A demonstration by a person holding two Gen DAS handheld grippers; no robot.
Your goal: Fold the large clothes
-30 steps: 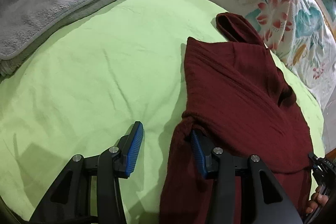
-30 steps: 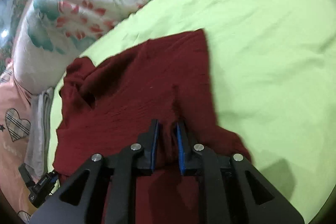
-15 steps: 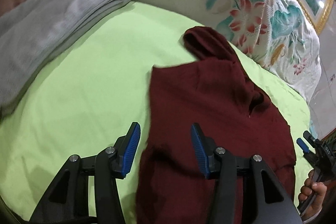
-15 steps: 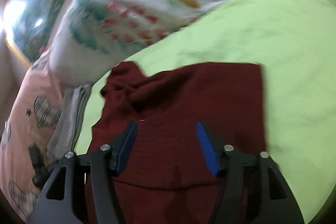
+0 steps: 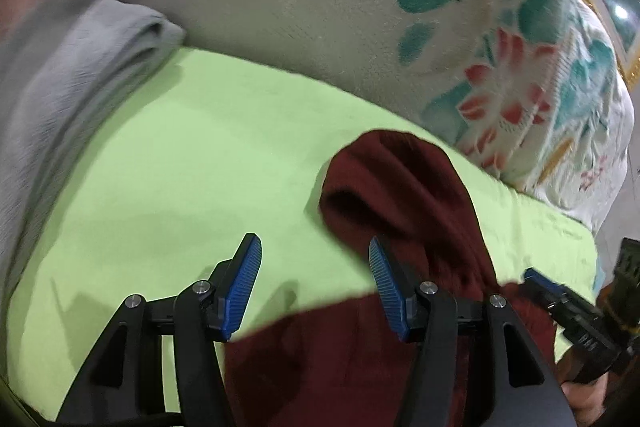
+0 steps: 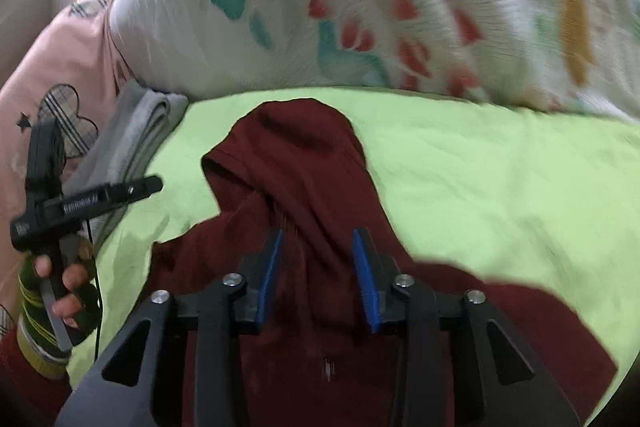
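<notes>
Now, left to right: grey towel [image 5: 76, 67] folded at the far left on the green sheet [image 5: 192, 163], floral pillow [image 5: 400, 27] behind. Left gripper [image 5: 314, 287] hangs over bare sheet at the garment's left edge, jaws apart and just been widening, nothing between them (a second ago one pad sat against the cloth). The maroon garment [image 6: 296, 171] lies mid-sheet, its hood pointing at the pillow, body folded in from the sides. Right gripper [image 6: 318, 279] is above the base of the hood; its jaws let go of the pinch, sprang wide, and have just been narrowing again, fabric beneath but not visibly pressed. Both views have slid from the body up toward the hood, so my read: side fold placed, hood fold probably next.
</notes>
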